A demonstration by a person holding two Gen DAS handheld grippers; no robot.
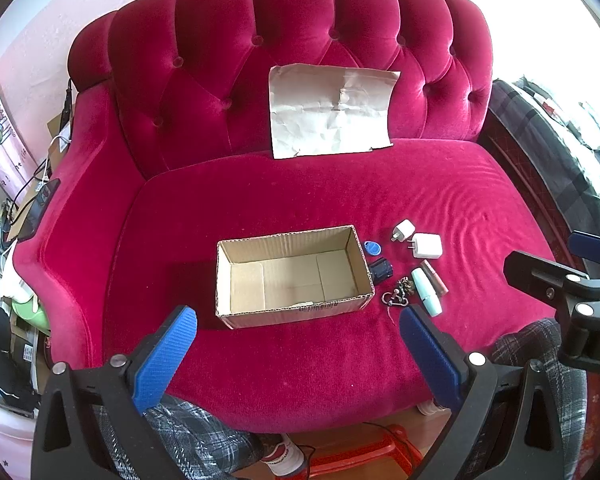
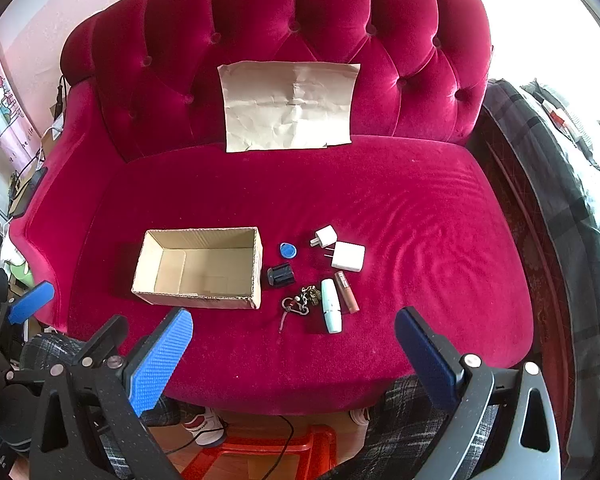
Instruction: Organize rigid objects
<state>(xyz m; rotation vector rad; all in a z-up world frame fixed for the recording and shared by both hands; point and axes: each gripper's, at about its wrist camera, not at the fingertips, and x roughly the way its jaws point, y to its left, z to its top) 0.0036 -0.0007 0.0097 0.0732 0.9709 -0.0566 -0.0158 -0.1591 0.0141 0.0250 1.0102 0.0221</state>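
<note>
An open, empty cardboard box (image 1: 292, 276) (image 2: 200, 268) sits on the red velvet sofa seat. To its right lie small objects: a blue key fob (image 2: 287, 250), two white chargers (image 2: 348, 256) (image 2: 326, 236), a black cylinder (image 2: 280, 275), a keychain (image 2: 300, 300), a mint tube (image 2: 331, 311) and a brown tube (image 2: 347, 292). They also show in the left wrist view, such as the larger charger (image 1: 427, 245) and mint tube (image 1: 427, 292). My left gripper (image 1: 298, 332) is open and empty, in front of the box. My right gripper (image 2: 294, 332) is open and empty, in front of the objects.
A creased sheet of brown paper (image 2: 290, 106) leans on the sofa back. A red plastic stool (image 2: 260, 456) stands on the floor below. Cables and clutter (image 1: 32, 200) lie past the left armrest. A plaid blanket (image 2: 560, 200) lies at the right.
</note>
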